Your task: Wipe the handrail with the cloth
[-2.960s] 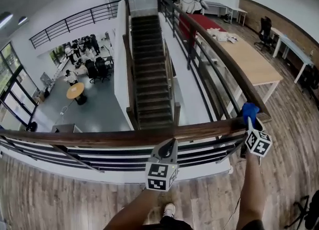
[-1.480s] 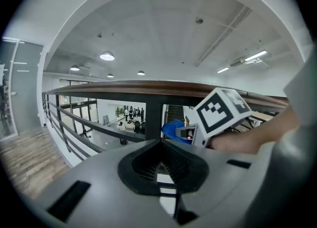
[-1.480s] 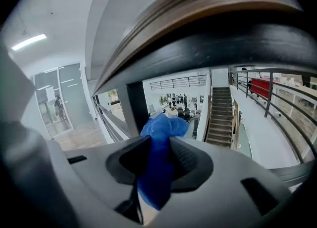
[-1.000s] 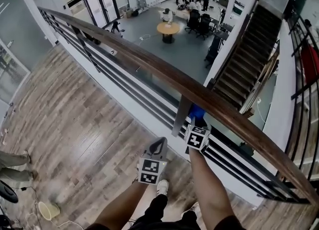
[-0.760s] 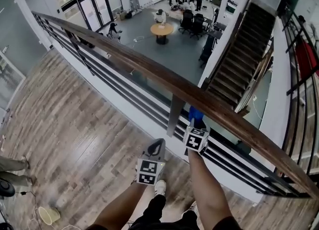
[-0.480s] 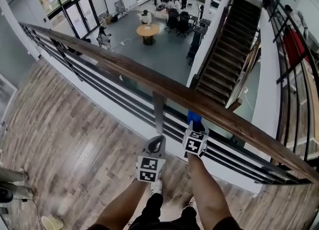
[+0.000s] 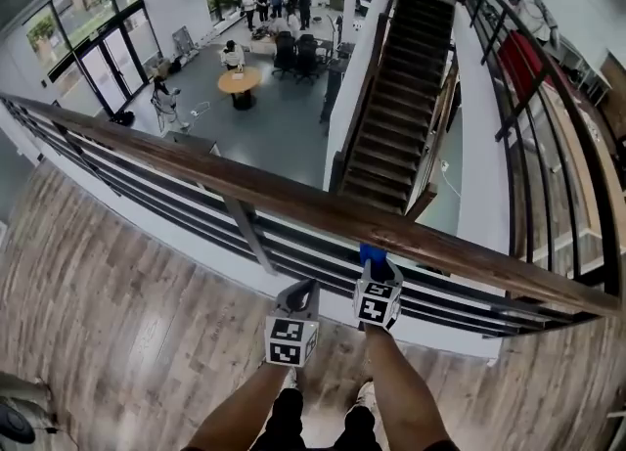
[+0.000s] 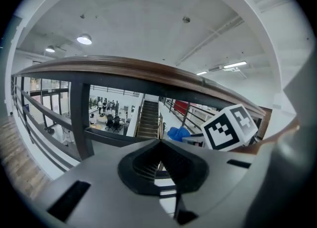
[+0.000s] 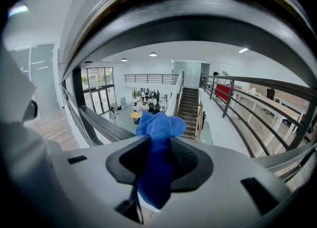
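Right gripper (image 7: pixel 376 269) clamps a crumpled bright-blue cloth (image 7: pixel 372 252) just under the brown wooden handrail (image 7: pixel 293 204).
The cloth's bunched wad sticks out ahead of the gripper, likely so fabric rather than plastic meets the rail above it; whether they touch is unclear. The left gripper (image 7: pixel 301 294), closed on nothing, hangs beside and lower, seemingly kept clear.
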The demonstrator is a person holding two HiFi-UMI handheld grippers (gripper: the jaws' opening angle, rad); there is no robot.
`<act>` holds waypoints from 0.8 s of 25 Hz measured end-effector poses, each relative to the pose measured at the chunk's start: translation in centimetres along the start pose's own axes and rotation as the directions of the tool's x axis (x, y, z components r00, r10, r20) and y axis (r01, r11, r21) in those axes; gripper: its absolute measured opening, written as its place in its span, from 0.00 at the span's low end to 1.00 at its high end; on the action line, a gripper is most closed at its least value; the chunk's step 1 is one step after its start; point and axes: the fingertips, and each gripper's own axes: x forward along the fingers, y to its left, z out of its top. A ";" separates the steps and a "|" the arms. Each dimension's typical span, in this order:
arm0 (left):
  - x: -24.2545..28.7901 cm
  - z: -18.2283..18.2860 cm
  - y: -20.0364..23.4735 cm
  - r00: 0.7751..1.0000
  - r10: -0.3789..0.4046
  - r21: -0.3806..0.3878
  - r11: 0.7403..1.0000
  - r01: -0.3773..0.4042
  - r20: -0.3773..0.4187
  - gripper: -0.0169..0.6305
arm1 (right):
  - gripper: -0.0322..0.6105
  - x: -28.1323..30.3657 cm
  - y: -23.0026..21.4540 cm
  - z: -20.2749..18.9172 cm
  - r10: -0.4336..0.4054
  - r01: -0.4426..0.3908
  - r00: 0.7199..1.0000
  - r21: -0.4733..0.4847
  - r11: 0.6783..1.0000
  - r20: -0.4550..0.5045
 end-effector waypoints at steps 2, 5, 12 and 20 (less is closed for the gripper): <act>1.1 0.0 -2.3 1.000 -0.025 0.017 1.000 0.025 -0.007 0.02 | 0.24 -0.9 -2.8 -0.8 -0.018 0.018 1.000 0.015 1.000 -0.010; 2.7 -0.2 -5.8 0.998 -0.062 0.038 0.997 0.063 -0.027 0.02 | 0.24 -2.5 -7.0 -1.8 -0.053 0.054 0.998 0.042 0.998 -0.023; 5.9 -1.4 -14.5 0.985 -0.156 0.082 0.983 0.162 -0.078 0.02 | 0.24 -5.7 -16.7 -5.0 -0.124 0.127 0.991 0.083 0.988 -0.043; 9.1 -2.3 -24.5 0.967 -0.233 0.121 0.962 0.245 -0.107 0.02 | 0.24 -9.0 -28.6 -8.1 -0.177 0.183 0.982 0.111 0.977 -0.060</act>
